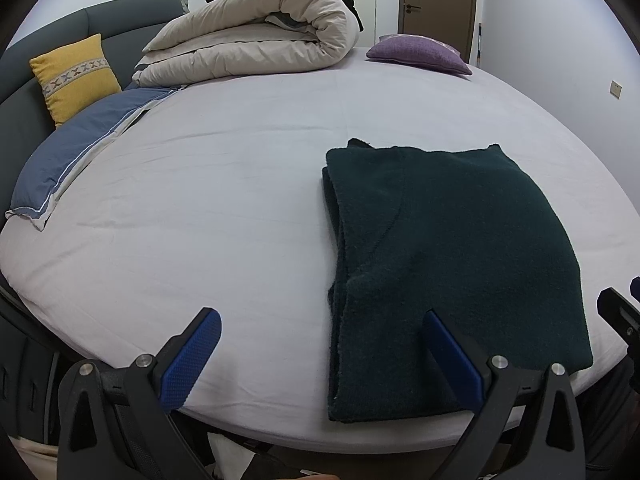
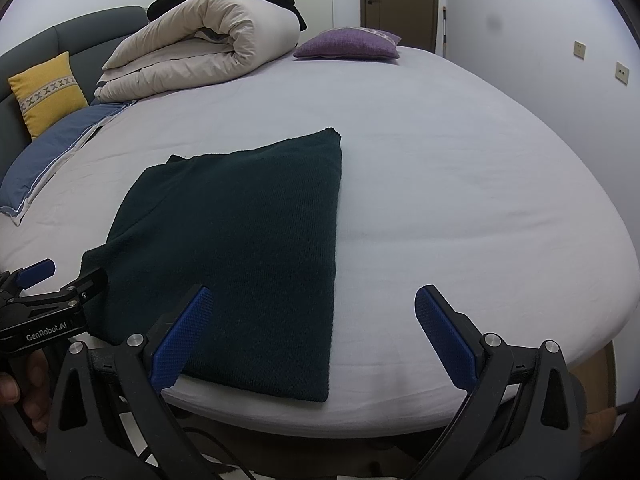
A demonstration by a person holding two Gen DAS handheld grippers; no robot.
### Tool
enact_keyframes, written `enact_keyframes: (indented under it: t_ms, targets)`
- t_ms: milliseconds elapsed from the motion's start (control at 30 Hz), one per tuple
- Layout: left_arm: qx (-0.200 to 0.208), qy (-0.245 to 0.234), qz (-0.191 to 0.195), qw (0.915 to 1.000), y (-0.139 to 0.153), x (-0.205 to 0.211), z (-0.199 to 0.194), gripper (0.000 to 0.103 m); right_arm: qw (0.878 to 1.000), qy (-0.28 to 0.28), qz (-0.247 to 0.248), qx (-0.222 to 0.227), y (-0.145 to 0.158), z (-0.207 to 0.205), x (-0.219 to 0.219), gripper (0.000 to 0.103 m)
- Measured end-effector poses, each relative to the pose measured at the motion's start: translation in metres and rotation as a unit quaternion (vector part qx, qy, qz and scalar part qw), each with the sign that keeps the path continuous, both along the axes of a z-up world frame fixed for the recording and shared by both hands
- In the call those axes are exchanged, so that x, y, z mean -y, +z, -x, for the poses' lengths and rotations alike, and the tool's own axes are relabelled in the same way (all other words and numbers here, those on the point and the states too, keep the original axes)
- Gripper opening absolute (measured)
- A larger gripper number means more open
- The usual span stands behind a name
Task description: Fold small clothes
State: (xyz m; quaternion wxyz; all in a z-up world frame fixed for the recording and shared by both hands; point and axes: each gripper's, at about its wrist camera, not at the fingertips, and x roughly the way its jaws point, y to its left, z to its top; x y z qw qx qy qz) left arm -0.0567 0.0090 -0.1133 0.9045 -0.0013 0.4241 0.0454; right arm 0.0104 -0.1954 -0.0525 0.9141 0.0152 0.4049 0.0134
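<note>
We find the left gripper with its jaws spread wide and nothing between them. Its right finger hangs over the near left part of the sweater; whether it touches the knit we cannot tell. Its left finger hangs over bare sheet, left of the sweater.

The right gripper is likewise wide open and holds nothing. Its left finger lies over the near part of the sweater, its right finger over bare sheet to the right of it.

The sweater, dark green, lies flat on the bed at the near edge, its near end reaching that edge. It forms a long rectangle. Stacked layers show along its left side, and a seam line curves across the top layer. No sleeve sticks out.

We judge the lengthwise folds done. What remains, in our judgement, is at least one fold across the length to make a compact packet, possibly with a squaring of the edges.

Beyond the sweater lie a rolled duvet, a purple cushion, and to the left a blue pillow and yellow cushion.
</note>
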Motion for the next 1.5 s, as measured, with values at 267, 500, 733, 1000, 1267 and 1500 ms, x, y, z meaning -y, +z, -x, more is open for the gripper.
enact_keyframes:
  t_ms: [267, 500, 733, 1000, 1267, 1500]
  targets:
    - [0.0, 0.0, 0.0, 1.0, 0.0001, 0.0004, 0.0004, 0.103, 1.0, -0.001, -0.002, -0.001, -0.0014, -0.0006, 0.0003, 0.103]
    - [-0.001, 0.0, 0.001, 1.0, 0.0005, 0.0018, 0.0015, 0.103, 1.0, -0.001, -0.005, -0.002, -0.0034, -0.0016, 0.0008, 0.103]
    - [-0.001, 0.0, 0.002, 1.0, 0.0003, 0.0021, 0.0018, 0.103, 1.0, -0.001, -0.005, -0.002, -0.0037, -0.0017, 0.0008, 0.103]
    - [-0.001, -0.002, 0.003, 1.0, 0.0008, 0.0033, 0.0016, 0.103, 1.0, -0.001, -0.007, -0.004, -0.0039, -0.0013, 0.0011, 0.103]
    - [-0.002, -0.002, 0.003, 1.0, 0.0004, 0.0025, 0.0012, 0.103, 1.0, 0.0, -0.009, -0.004, -0.0038, -0.0023, 0.002, 0.103]
    - [-0.004, -0.004, 0.003, 1.0, 0.0007, 0.0048, 0.0011, 0.103, 1.0, -0.001, -0.01, -0.005, -0.0039, -0.0017, 0.002, 0.103]
